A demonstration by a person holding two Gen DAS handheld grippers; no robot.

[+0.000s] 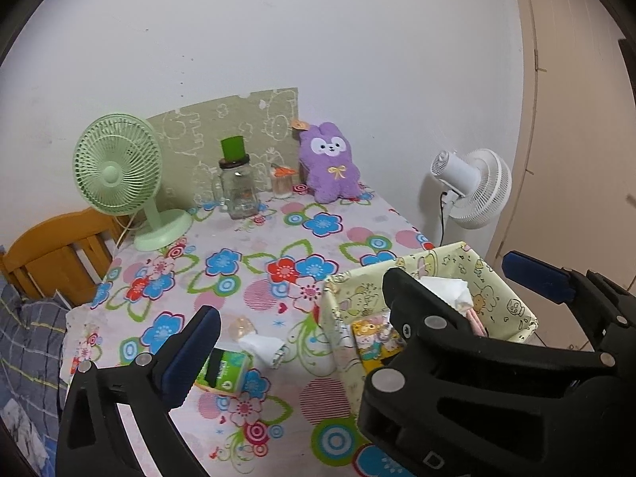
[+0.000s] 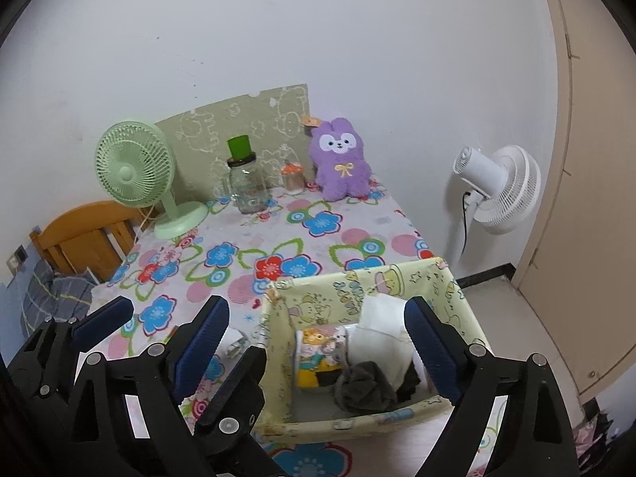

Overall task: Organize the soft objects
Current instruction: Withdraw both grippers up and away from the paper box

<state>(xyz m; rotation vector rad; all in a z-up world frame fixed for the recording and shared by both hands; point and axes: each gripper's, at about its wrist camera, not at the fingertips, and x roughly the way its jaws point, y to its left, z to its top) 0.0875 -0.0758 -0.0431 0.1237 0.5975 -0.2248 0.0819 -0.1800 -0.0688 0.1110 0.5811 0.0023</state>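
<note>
1. The right wrist view looks straight down into the yellow fabric bin [image 2: 397, 278] at the near right of the table [image 2: 357, 222]. Inside lie a white folded cloth [image 2: 381, 330], a dark grey bundle [image 2: 365, 389] and a cartoon-printed roll [image 2: 318, 357]. The left wrist view shows the same bin [image 1: 469, 266] only from the side, with most of its contents behind the other gripper.
2. The right gripper [image 2: 318, 342] stands wide open above the bin with nothing between its blue pads. The left gripper [image 1: 357, 290] is also spread wide and holds nothing.
3. Only the left wrist view shows a green packet [image 1: 222, 369] and a small white crumpled cloth [image 1: 262, 348] lying on the flowered tablecloth left of the bin. In the right wrist view the white cloth [image 2: 236, 344] is a sliver between fingers, and the packet is hidden.
4. Both views show the purple plush [image 2: 342, 159] upright at the far edge against the wall, near a glass jar [image 2: 248, 187] and a green desk fan [image 2: 139, 175]. A white fan [image 2: 497, 187] stands beyond the table.
5. The print on the roll and the packet's label are too small to read.
</note>
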